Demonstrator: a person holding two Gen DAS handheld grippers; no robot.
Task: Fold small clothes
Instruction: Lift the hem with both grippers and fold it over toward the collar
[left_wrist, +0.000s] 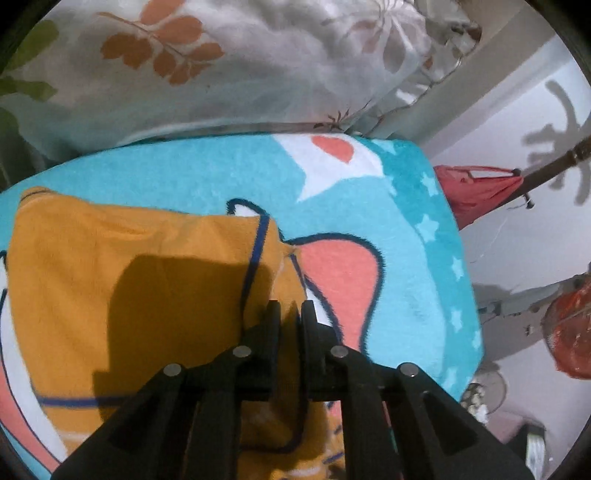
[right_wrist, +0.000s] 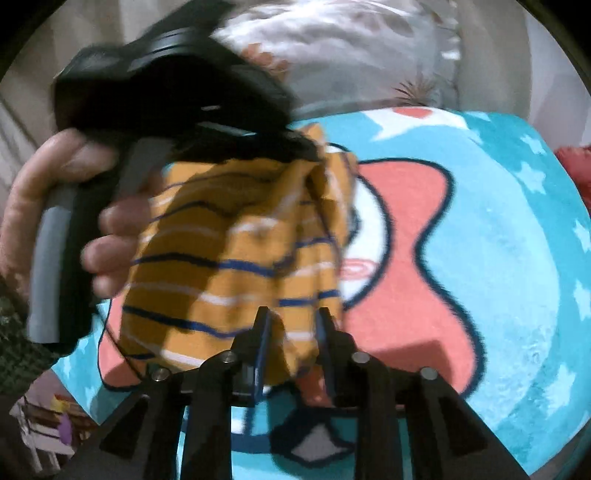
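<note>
Mustard-orange striped knit garment (right_wrist: 236, 258), small and banded in navy and white, hangs bunched between our two grippers above the turquoise plush cartoon blanket (right_wrist: 498, 258) on the bed. In the right wrist view it fills the centre-left of the frame, stretched from our left gripper (right_wrist: 306, 147) at the upper left down to our right gripper (right_wrist: 293, 325) at the bottom centre. Our left hand (right_wrist: 74, 206) grips that tool's handle at the far left.

Our left gripper (left_wrist: 291, 310) has its jaws nearly together, and we judge them clamped on a fold of the cloth's edge. Our right gripper's jaws stand apart with a hanging fold between them; the pads do not seem to press on it.

What the coming move turns on, we judge: the garment's long axis runs from upper left to lower centre, so the cloth lies just ahead of the right gripper, which is nearest the free lower end, with the flat blanket directly beneath.
</note>
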